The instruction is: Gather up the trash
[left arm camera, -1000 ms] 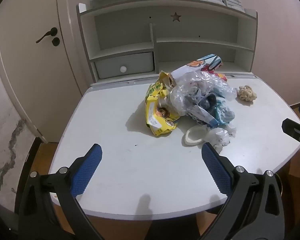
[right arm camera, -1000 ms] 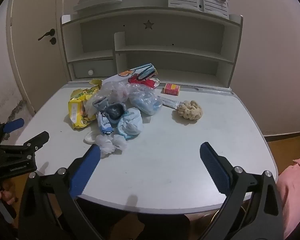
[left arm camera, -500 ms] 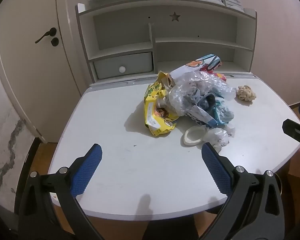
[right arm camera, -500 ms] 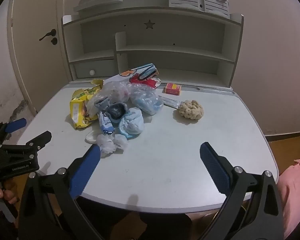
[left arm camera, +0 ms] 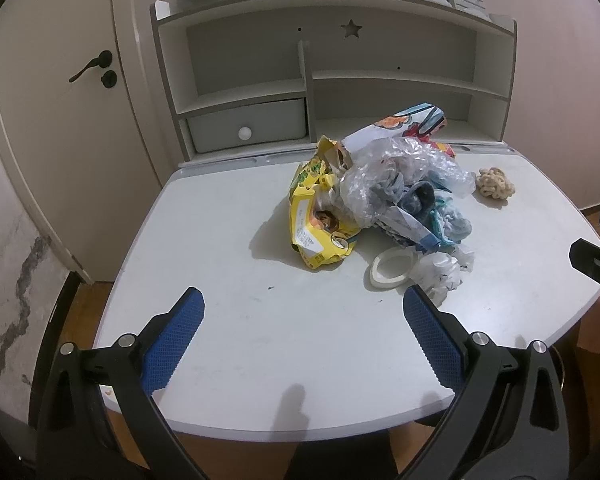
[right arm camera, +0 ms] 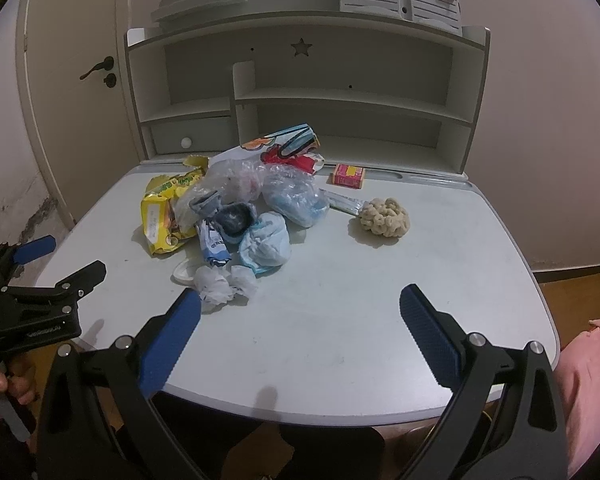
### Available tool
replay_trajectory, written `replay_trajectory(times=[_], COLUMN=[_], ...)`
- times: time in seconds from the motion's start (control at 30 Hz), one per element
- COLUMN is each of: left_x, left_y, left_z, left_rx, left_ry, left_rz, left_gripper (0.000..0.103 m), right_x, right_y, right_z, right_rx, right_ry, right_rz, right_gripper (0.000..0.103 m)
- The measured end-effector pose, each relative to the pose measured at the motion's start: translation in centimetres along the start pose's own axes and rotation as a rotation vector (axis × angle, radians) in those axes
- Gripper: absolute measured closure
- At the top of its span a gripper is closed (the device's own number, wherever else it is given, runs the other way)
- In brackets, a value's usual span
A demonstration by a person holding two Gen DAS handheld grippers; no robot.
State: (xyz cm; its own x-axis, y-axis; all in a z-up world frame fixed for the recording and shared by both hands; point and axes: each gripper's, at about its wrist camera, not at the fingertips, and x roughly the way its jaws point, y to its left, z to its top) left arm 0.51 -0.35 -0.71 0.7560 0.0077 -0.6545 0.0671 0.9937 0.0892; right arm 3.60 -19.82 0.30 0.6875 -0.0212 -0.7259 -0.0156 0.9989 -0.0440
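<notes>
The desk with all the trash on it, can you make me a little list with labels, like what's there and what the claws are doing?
surface: grey desk
main pile: yellow wrapper, clear plastic bags, blue crumpled wrapper, white tissue balls
apart from pile: beige sponge, small red box
left claw: open, empty, above desk's near edge
right claw: open, empty, near tissue balls
trash collected: none yet

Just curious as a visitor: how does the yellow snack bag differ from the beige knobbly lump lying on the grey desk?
The crumpled yellow printed snack bag is larger, flattish and torn open; the beige knobbly sponge-like lump is small and rounded. The bag leans against the trash pile on the left; the lump sits apart on the right. Both rest on the grey desk, untouched by either gripper.
</notes>
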Motion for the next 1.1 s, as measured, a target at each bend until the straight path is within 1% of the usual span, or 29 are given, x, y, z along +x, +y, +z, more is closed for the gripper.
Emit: replay_trajectory(times=[0.2,0.37,0.5,0.63,0.77,0.87,0.93,1.0,1.03,1.07,1.1], left_x=[0.2,0.5,1.0,2.7,5.2,8.0,10.0,11.2,11.8,12.6,13.1], left_y=[0.2,0.4,1.0,2.9,4.7,5.4,5.2,4.7,4.5,4.3,4.2], left_z=[-0.1,0.0,0.2,1.0,2.7,4.4,5.6,6.1,6.4,6.7,6.8], left_rx=[-0.003,-0.008,-0.008,-0.030,-0.035,-0.034,-0.032,-0.015,-0.005,0.007,0.009], left_ry=[0.009,0.022,0.023,0.044,0.061,0.095,0.118,0.118,0.117,0.119,0.124], left_rz=[-0.004,-0.021,-0.015,-0.069,-0.097,-0.127,-0.164,-0.183,-0.181,-0.184,-0.189], left_gripper=[0.006,0.006,0.006,0.006,0.006,0.006,0.006,0.007,0.007,0.010,0.014], right_x=[0.0,0.0,0.4,1.3,2.8,4.8,6.8,8.9,9.8,11.7,12.8], right_y=[0.0,-0.1,-0.3,-0.7,-1.8,-2.6,-2.9,-3.3,-3.5,-3.8,-3.9], right_z=[-0.1,0.0,-0.1,-0.3,0.4,2.2,4.6,7.2,8.2,10.2,11.2], right_rx=[0.000,0.001,0.003,0.007,0.051,0.092,0.117,0.157,0.180,0.218,0.241], right_ry=[0.001,0.005,0.013,0.033,0.050,0.068,0.079,0.094,0.101,0.122,0.136], right_rz=[0.002,0.008,0.016,0.031,0.095,0.132,0.161,0.191,0.205,0.235,0.247], right_gripper=[0.007,0.007,0.007,0.007,0.007,0.007,0.007,0.007,0.007,0.007,0.007])
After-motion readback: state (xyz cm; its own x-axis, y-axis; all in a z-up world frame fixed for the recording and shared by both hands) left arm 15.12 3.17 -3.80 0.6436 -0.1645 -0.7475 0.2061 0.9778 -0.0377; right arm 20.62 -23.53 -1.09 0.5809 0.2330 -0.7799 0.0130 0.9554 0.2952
